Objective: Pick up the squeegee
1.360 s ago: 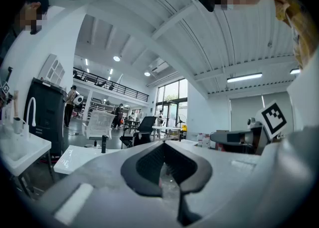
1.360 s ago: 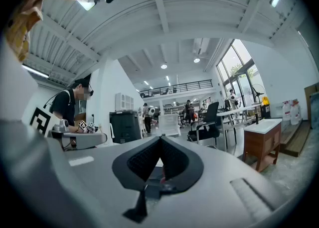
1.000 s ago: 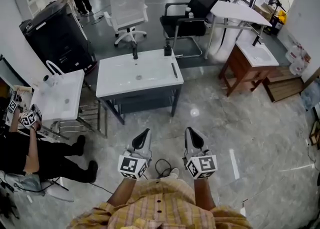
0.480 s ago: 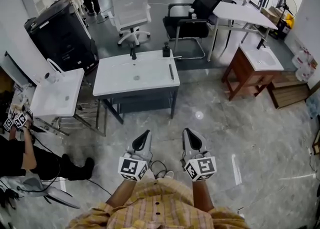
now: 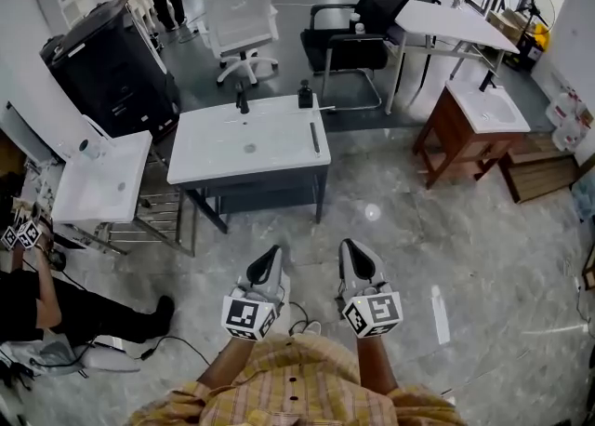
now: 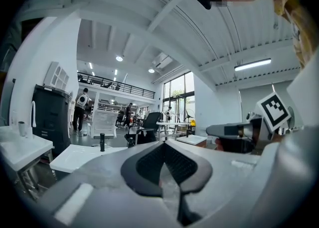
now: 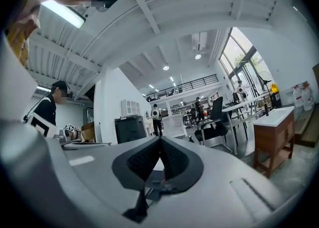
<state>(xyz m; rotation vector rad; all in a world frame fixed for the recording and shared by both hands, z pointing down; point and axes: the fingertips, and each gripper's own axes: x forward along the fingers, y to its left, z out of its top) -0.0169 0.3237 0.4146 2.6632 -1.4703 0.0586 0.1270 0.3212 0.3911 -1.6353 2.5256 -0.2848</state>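
Observation:
The squeegee [image 5: 314, 137] is a slim dark bar lying along the right side of the white sink counter [image 5: 214, 150], well ahead of me. Both grippers are held level and side by side above the marble floor, far short of the counter. My left gripper [image 5: 272, 253] has its dark pads together at the tips with nothing between them [image 6: 160, 145]. My right gripper [image 5: 350, 246] is also shut and empty [image 7: 160, 140]. In the left gripper view, the counter [image 6: 75, 156] with its black faucet [image 6: 102, 142] lies ahead.
A soap bottle [image 5: 304, 94] and faucet [image 5: 242, 97] stand at the counter's back edge. A second white basin on a rack [image 5: 98, 187] is at the left, with a seated person [image 5: 37, 299] near it. A wooden sink cabinet [image 5: 474, 131] stands at the right, office chairs [image 5: 244, 29] behind.
The sink counter has drifted slightly left in the head view. Both grippers keep the same shut pose in front of me. The seated person at the left has shifted toward the picture's edge.

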